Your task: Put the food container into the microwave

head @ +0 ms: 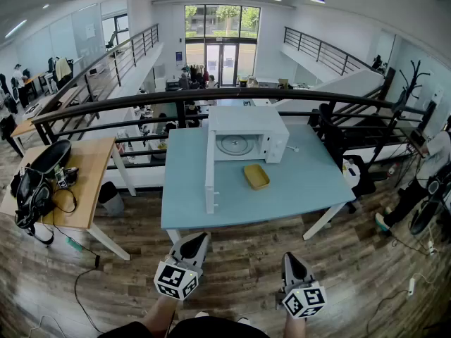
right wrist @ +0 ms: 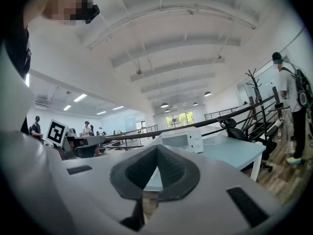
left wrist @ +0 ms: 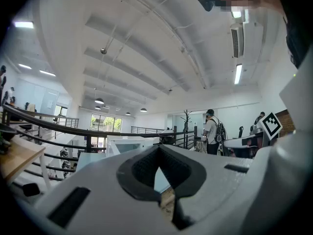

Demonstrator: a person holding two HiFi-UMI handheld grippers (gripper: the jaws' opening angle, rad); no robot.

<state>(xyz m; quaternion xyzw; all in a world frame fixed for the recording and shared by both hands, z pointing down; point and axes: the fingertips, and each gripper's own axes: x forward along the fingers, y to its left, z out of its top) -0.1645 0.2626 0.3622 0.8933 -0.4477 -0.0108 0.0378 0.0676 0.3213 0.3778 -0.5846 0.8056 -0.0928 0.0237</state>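
A shallow yellow food container (head: 256,176) lies on the light blue table (head: 296,192), just in front of the white microwave (head: 246,134). The microwave's door (head: 209,178) stands wide open, swung out to the left, and the turntable shows inside. Both grippers hover level over the wooden floor, short of the table's near edge. My left gripper (head: 196,243) (left wrist: 159,166) is shut and empty. My right gripper (head: 290,260) (right wrist: 156,168) is shut and empty too. The microwave (right wrist: 183,138) shows ahead in the right gripper view. The container is hidden in both gripper views.
A wooden desk (head: 84,182) with a black bag and cables stands to the left of the table. A dark curved railing (head: 232,94) runs behind the table. A person (head: 430,167) stands at the far right, and cables lie on the floor there.
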